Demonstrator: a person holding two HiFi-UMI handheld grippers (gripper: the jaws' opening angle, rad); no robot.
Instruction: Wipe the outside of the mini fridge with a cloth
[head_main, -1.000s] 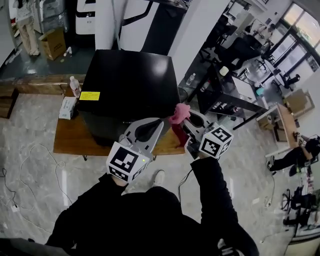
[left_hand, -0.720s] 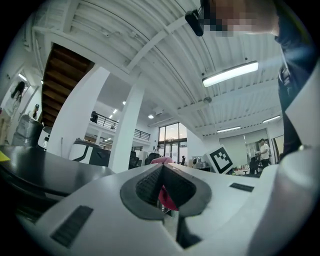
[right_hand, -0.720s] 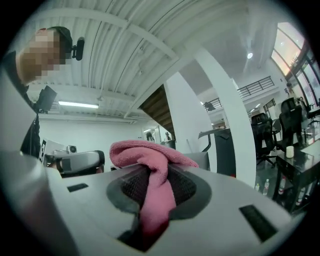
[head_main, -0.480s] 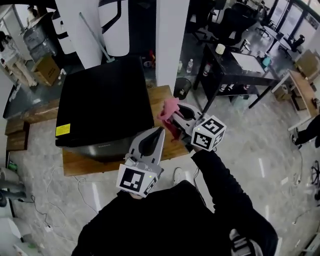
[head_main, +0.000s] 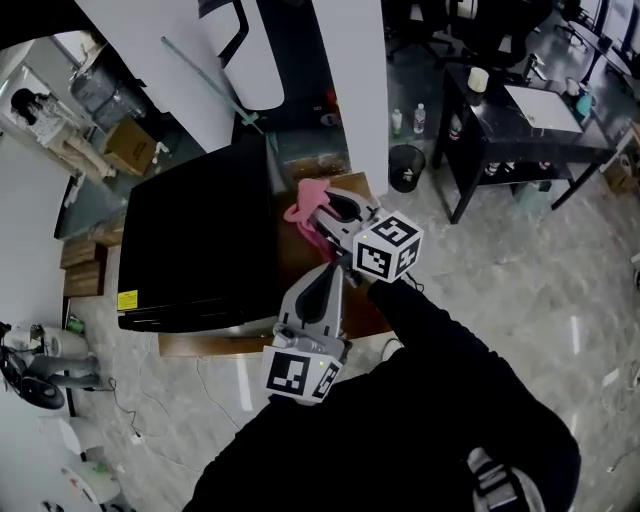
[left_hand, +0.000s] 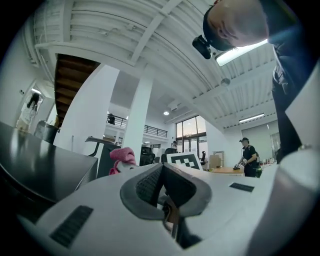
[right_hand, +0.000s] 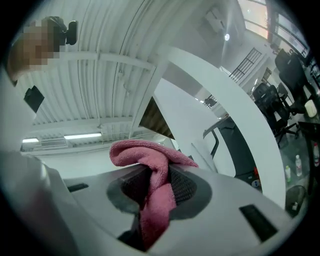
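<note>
No legible text anywhere. Yellow label on top of the black mini fridge, near a corner: print too small to read. Upper marker cube and lower marker cube: black-and-white square patterns only, no letters or numbers. Cardboard box behind: no print made out.

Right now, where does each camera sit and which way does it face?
Head view: on the person's head, looking steeply down at the mini fridge, left tongs, right tongs and dark sleeves.
Left gripper view: rides the left tongs, shut and empty, tilted up toward the ceiling; the person's torso at right.
Right gripper view: rides the right tongs, shut on the pink cloth, tilted up at the ceiling; the person's head top left.
Shared: the pink cloth shows in all three.
</note>
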